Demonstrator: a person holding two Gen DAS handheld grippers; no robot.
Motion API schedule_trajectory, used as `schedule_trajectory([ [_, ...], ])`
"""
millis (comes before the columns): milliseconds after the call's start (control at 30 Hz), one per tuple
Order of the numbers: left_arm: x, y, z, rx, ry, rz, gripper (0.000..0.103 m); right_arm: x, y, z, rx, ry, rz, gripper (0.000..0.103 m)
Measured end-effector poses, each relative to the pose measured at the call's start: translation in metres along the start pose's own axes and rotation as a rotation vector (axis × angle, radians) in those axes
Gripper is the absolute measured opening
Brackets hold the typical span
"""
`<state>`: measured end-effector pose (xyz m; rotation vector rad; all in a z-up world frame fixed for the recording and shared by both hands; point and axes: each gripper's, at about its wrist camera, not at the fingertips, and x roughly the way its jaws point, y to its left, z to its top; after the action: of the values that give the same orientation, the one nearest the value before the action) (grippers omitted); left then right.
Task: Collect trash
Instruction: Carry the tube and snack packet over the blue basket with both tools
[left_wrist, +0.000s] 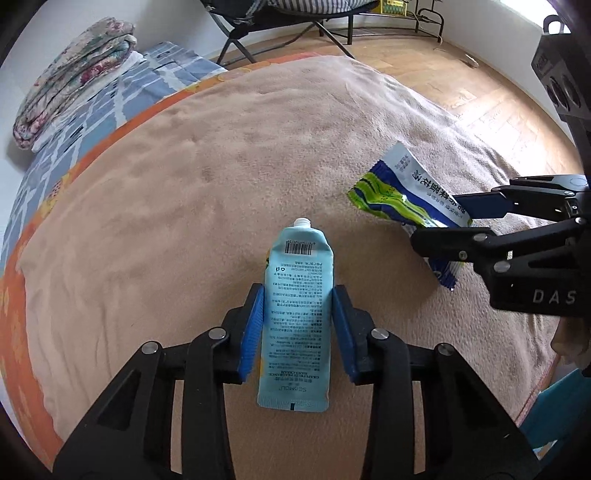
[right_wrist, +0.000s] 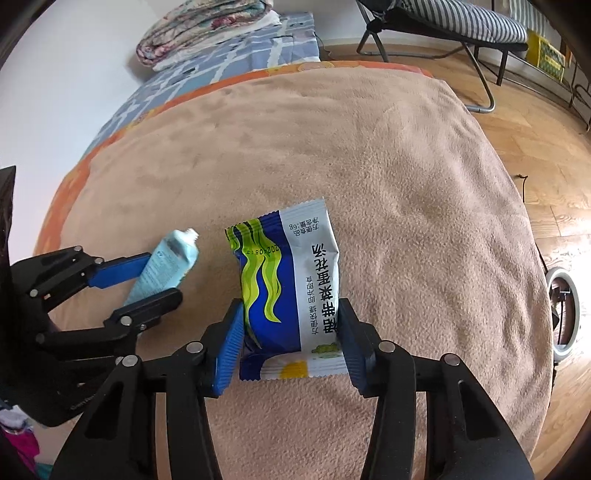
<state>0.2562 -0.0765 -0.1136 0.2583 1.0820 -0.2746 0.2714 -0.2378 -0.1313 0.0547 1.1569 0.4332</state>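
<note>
Here the left gripper (left_wrist: 297, 302) was clamped on a pale blue tube (left_wrist: 295, 317), and the right gripper (right_wrist: 291, 325) gripped a blue and green snack packet (right_wrist: 286, 284). Both were held over the beige blanket (left_wrist: 221, 166). Further away lay a folded quilt (left_wrist: 74, 74).

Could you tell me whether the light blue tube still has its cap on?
No, the light blue tube between the left gripper fingers shows a bare white threaded nozzle with no cap.
</note>
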Motion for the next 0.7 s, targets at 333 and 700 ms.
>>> schedule_trajectory([
  [333, -0.036, 0.006, -0.022, -0.049, -0.029, -0.002, 0.037, -0.025, 0.015, -0.010, -0.026, -0.043, 0.014, 0.047],
  [700, -0.098, -0.010, -0.068, -0.068, -0.081, -0.003, 0.037, -0.064, 0.032, -0.045, -0.068, -0.079, 0.043, 0.047],
])
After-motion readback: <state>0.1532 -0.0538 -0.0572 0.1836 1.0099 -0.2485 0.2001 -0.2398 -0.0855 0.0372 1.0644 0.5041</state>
